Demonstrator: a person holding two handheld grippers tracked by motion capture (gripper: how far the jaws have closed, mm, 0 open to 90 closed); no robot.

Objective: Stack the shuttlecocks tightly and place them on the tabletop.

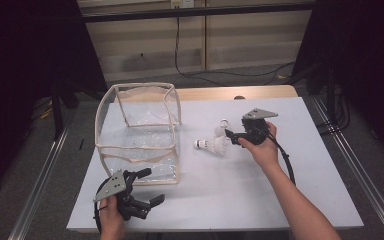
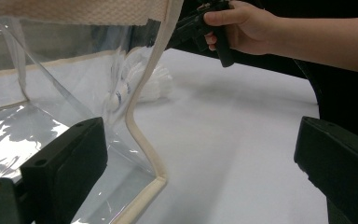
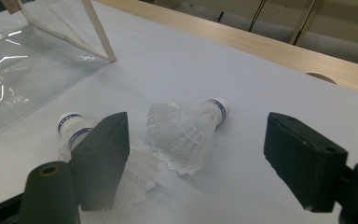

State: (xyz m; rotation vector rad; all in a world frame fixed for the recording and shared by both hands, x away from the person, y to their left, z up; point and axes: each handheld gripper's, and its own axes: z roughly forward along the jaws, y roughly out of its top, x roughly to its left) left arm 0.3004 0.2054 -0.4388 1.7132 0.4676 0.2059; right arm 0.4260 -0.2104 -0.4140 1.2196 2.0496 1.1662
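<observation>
The left gripper (image 1: 147, 187) is being held open beside the bag (image 1: 137, 132); the right gripper (image 1: 231, 135), open, is being aimed at two shuttlecocks (image 3: 186, 133).

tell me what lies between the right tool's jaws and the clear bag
Two white shuttlecocks lie on the table before the right tool, short of the clear bag, per the right gripper view.

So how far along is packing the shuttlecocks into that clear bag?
Nothing packed: the clear bag looks empty. The right gripper is open around two shuttlecocks lying on the table. The left gripper waits open by the bag's corner. Both remain to load.
</observation>
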